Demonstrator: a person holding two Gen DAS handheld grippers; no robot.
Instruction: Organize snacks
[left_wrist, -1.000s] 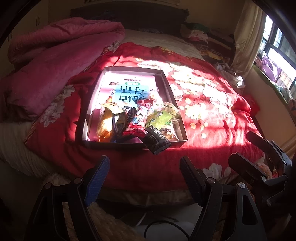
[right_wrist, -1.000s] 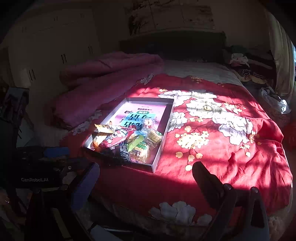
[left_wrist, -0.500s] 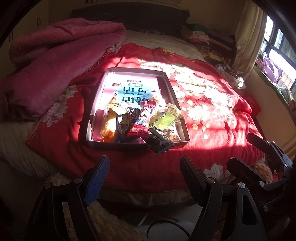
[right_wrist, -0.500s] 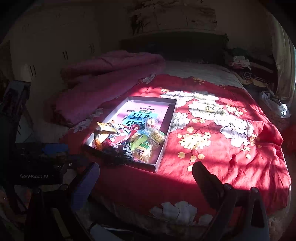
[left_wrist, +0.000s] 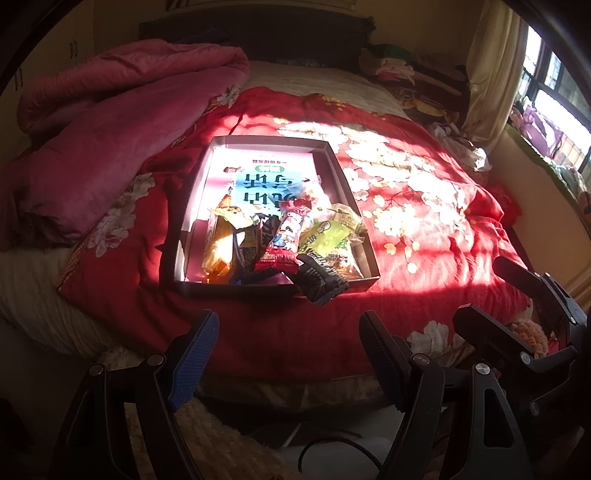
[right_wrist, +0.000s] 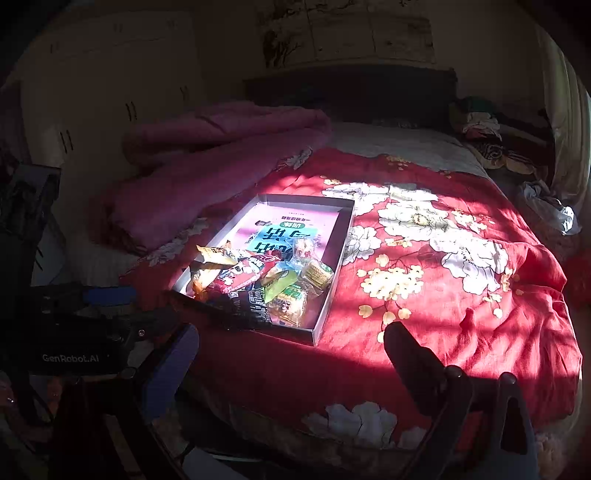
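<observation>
A shallow grey cardboard box (left_wrist: 334, 162) (right_wrist: 334, 254) lies on the red flowered bedspread (left_wrist: 424, 206), with a pink and blue printed sheet in its bottom. Several snack packets are heaped at its near end: a yellow one (left_wrist: 221, 240), a red one (left_wrist: 288, 232) (right_wrist: 247, 269), a green one (left_wrist: 328, 236). A black packet (left_wrist: 319, 275) (right_wrist: 255, 306) hangs over the near rim. My left gripper (left_wrist: 288, 354) stands open and empty, short of the bed's edge. Below the bedspread's near edge my right gripper (right_wrist: 291, 354) is open too, holding nothing.
A crumpled pink quilt (left_wrist: 110, 122) is piled on the bed's left side. Loose clothes (left_wrist: 399, 66) lie at the far right by the curtain (left_wrist: 487, 66). A window (left_wrist: 554, 99) is at the right, a pale wardrobe (right_wrist: 110, 96) stands left of the bed, and a cable (left_wrist: 332, 446) runs on the floor.
The view has drifted slightly, so the box sits a little lower in both views. Both grippers stay open and nothing was picked up.
</observation>
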